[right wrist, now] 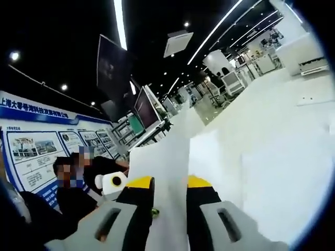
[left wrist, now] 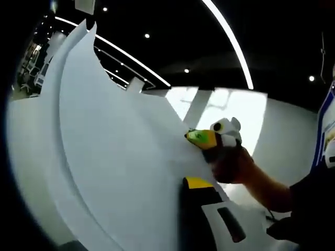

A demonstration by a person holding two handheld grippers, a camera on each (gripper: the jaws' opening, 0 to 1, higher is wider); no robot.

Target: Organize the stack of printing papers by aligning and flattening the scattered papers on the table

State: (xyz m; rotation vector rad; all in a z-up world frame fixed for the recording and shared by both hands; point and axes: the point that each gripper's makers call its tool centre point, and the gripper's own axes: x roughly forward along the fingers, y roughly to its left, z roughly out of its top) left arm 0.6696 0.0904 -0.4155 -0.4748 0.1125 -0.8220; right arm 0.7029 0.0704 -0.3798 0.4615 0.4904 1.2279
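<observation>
In the right gripper view, the right gripper (right wrist: pixel 170 196) clamps the near edge of the papers (right wrist: pixel 162 157) between its 2 yellow-tipped jaws. The sheets stand on edge, their long axis running away from the camera toward the white table (right wrist: pixel 282 130). In the left gripper view, the papers (left wrist: pixel 120 167) curve upward, corners pointing at the dark ceiling (left wrist: pixel 172 31). The right gripper (left wrist: pixel 212 138) pinches their far edge. Whether the left gripper (left wrist: pixel 196 184) grips them, I cannot tell. 2 people (right wrist: pixel 78 180) sit beside a poster wall (right wrist: pixel 42 141).
</observation>
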